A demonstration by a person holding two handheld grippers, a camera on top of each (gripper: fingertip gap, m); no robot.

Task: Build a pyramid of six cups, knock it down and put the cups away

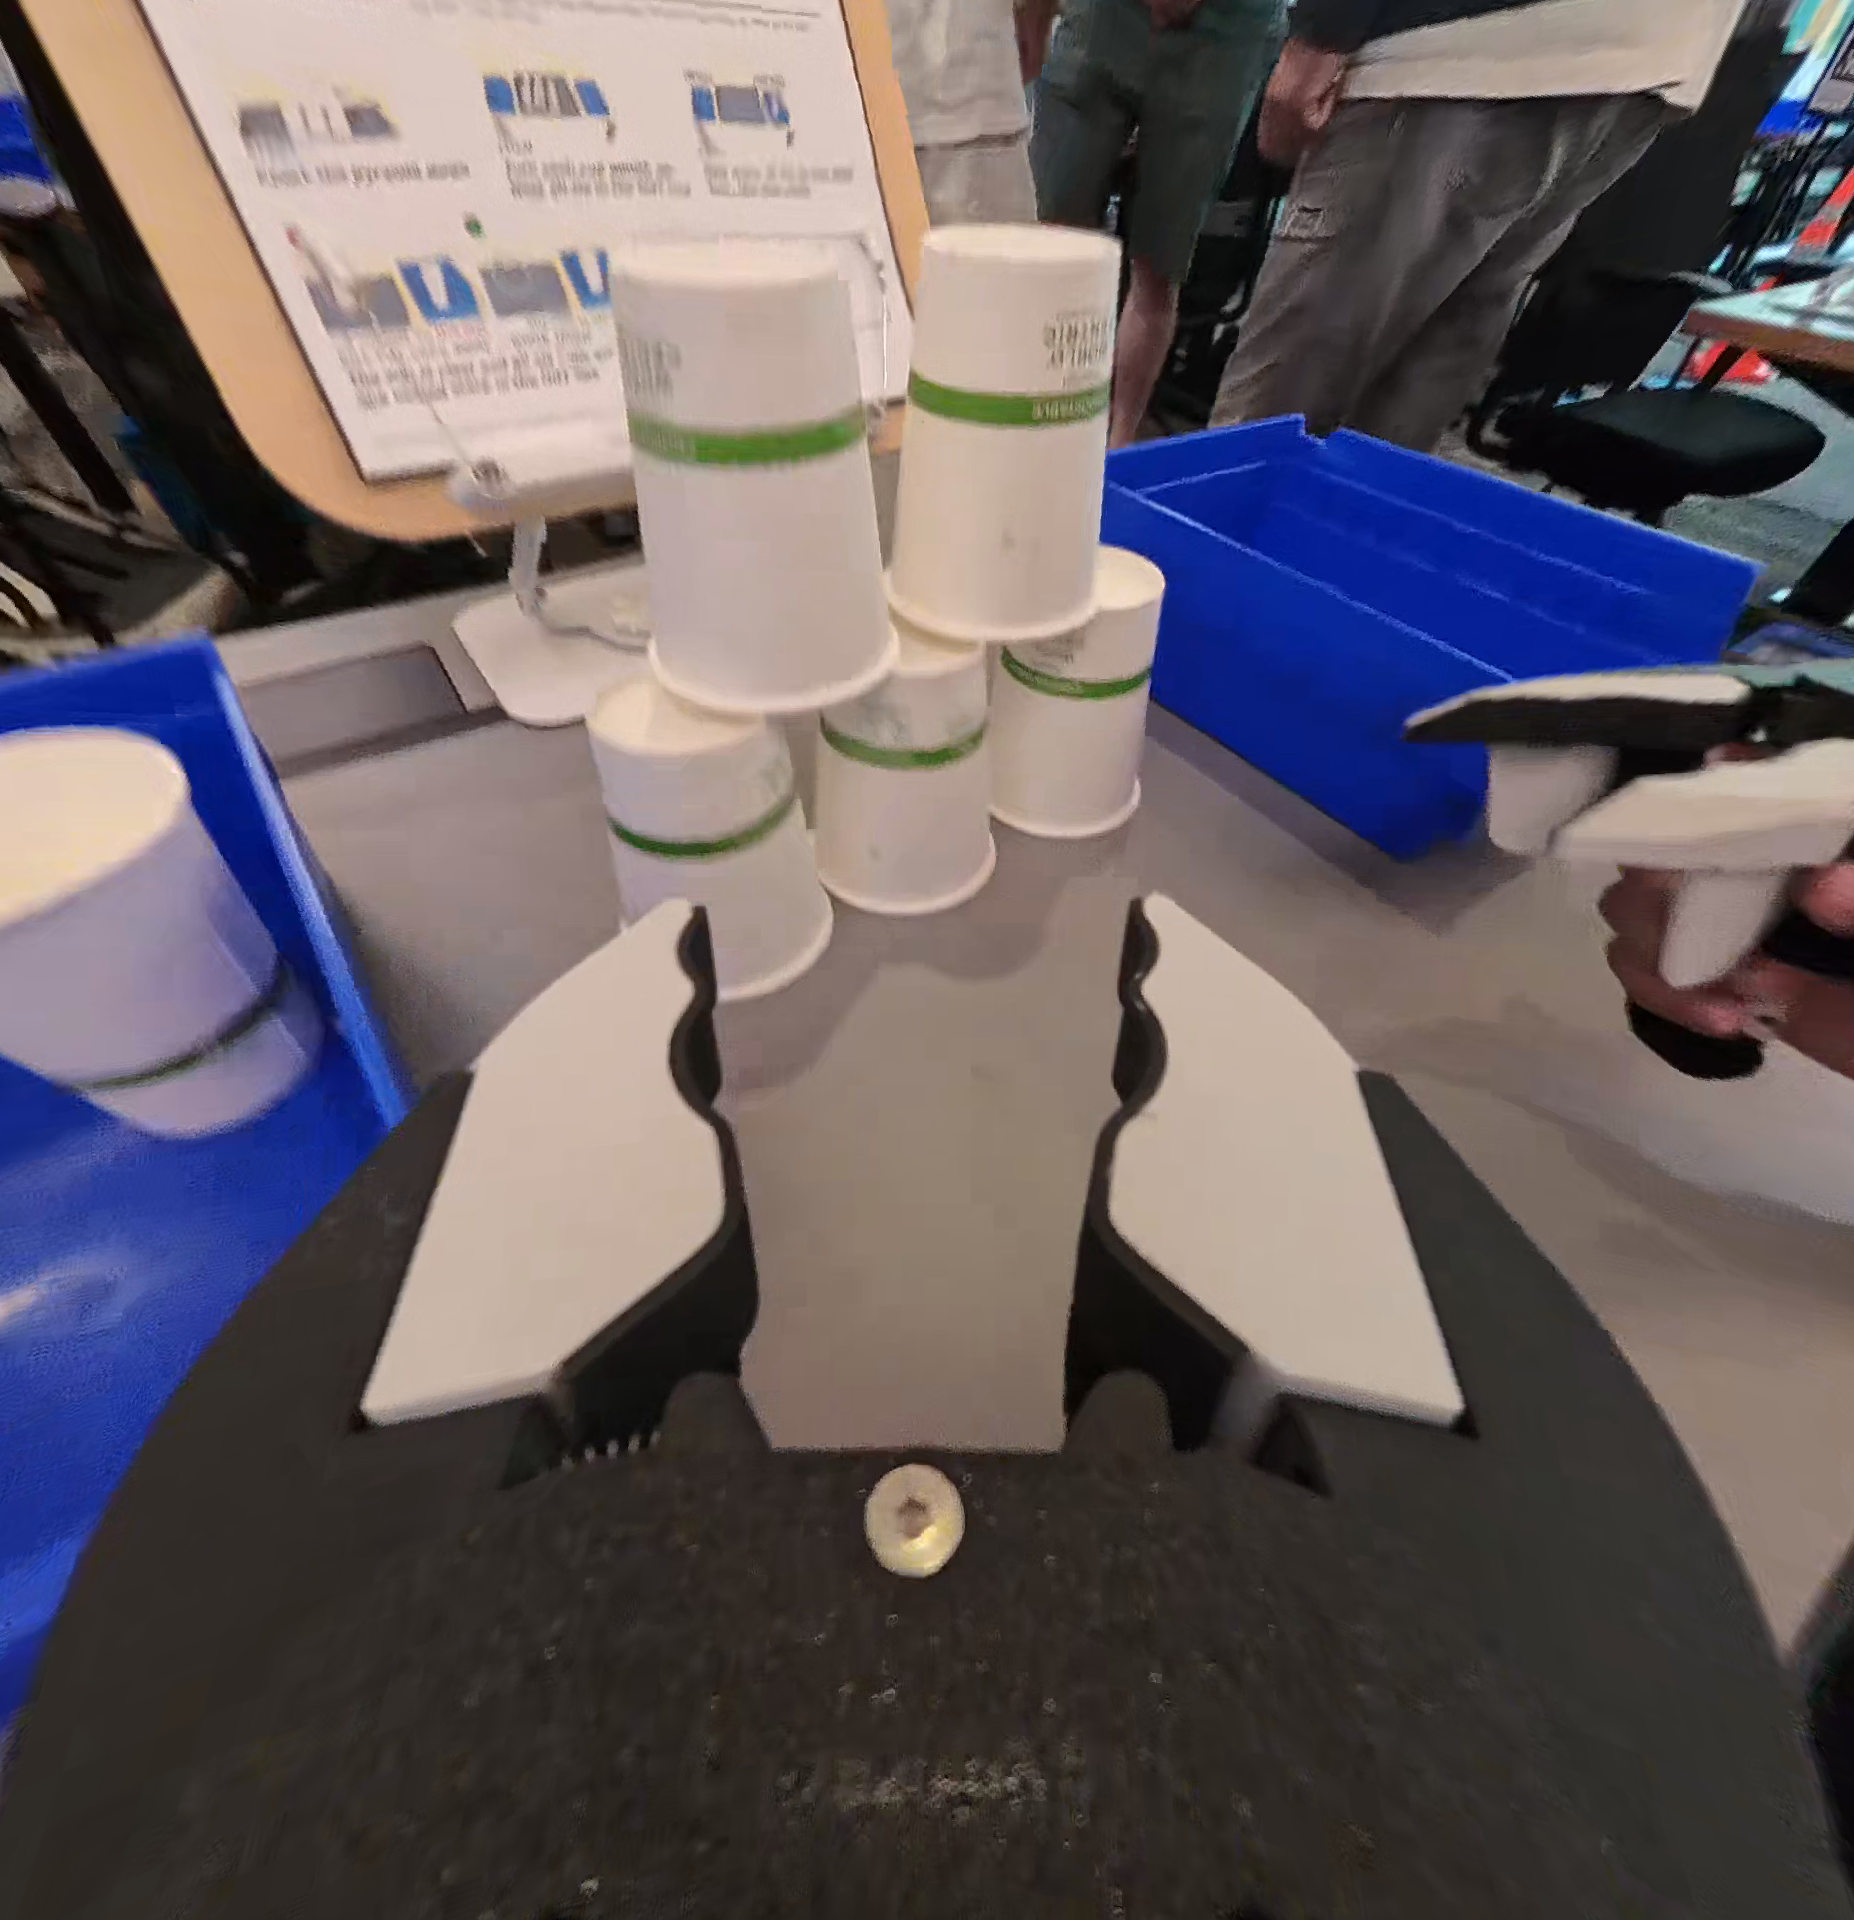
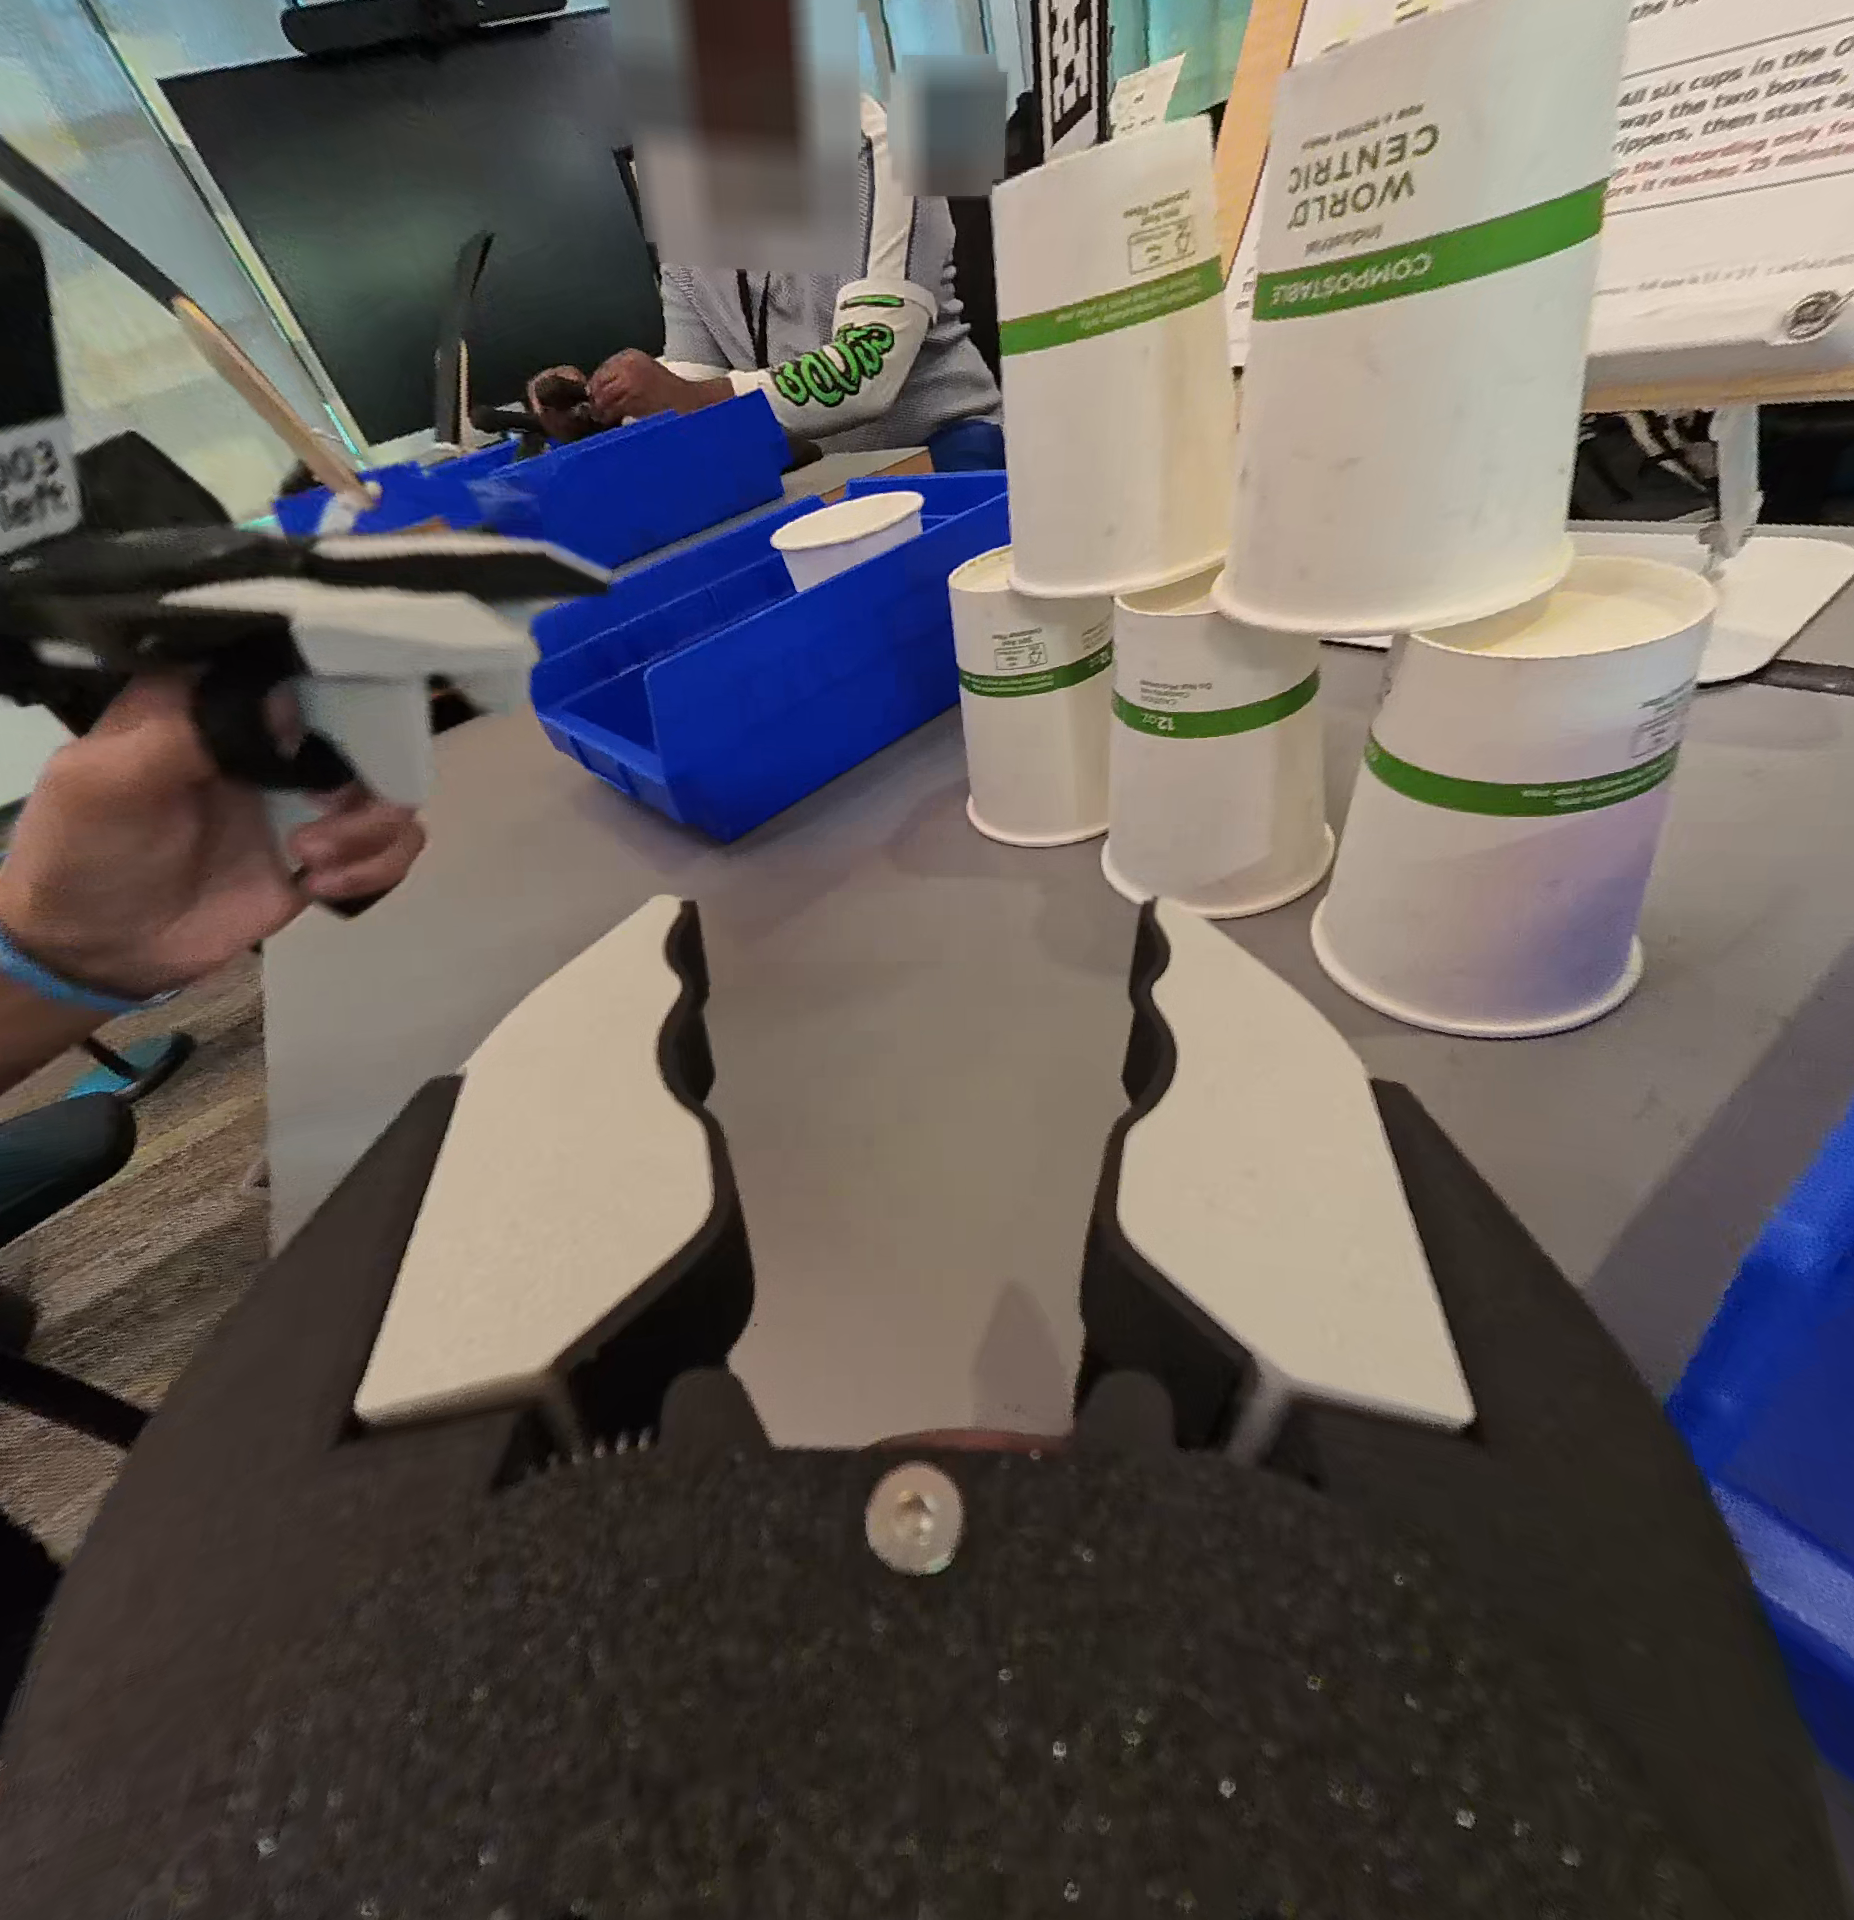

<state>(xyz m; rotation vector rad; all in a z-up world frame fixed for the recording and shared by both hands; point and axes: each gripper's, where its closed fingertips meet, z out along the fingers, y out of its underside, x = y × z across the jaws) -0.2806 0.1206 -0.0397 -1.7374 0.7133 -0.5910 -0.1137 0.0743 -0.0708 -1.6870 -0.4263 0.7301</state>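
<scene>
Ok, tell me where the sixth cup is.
The sixth cup sits upside down in the blue bin, left of the five-cup stack in the right wrist view; in the left wrist view it looms blurred at the left edge.

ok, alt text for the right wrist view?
Five white paper cups stand upside down, three below and two on top, on a grey table. The open right hand-held gripper points beside them; a sixth cup sits in a blue bin.
</scene>
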